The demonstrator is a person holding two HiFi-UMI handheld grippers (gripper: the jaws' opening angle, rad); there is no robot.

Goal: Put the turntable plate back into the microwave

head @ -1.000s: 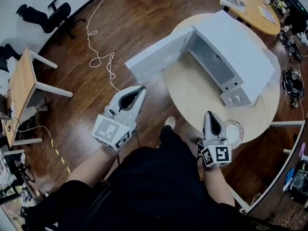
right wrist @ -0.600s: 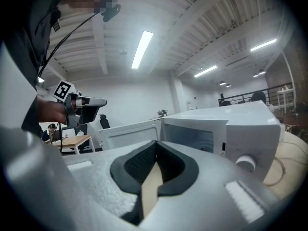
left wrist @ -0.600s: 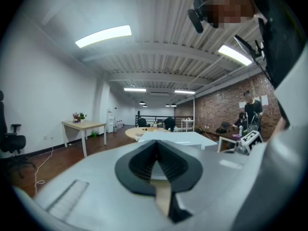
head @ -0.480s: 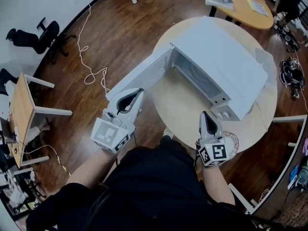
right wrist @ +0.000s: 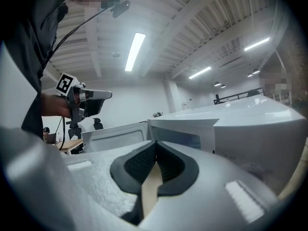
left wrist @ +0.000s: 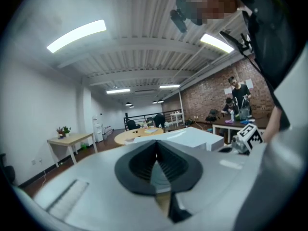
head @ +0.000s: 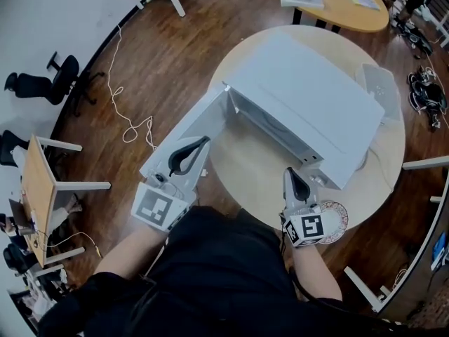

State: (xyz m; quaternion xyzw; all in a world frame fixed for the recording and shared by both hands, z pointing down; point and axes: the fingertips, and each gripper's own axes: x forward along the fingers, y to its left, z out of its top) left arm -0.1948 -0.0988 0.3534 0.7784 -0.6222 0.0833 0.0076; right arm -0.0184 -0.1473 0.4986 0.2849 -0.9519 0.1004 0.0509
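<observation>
**A:** Turntable plate (head: 341, 215), where?

**B:** Lying flat on round table (head: 259, 167), at near edge, close to front corner of microwave (head: 309, 97). Half covered from above by marker cube (head: 309, 229) of right gripper (head: 290, 174). Showing only as patterned rim to right of cube. Not visible in either gripper view.

**A:** Gripped?

**B:** No. Right gripper closed tip to tip, pinching nothing, held over near edge of table just left of plate. Touching plate or not: cannot tell, with cube in the way. Left gripper (head: 205, 141) likewise pressed shut and empty, off to the side of table by outer end of open door (head: 200, 121).

**A:** Inside of microwave?

**B:** Mostly hidden in head view under white top, with only a thin strip of opening to see. Dim and hard to make out in right gripper view too.
</observation>
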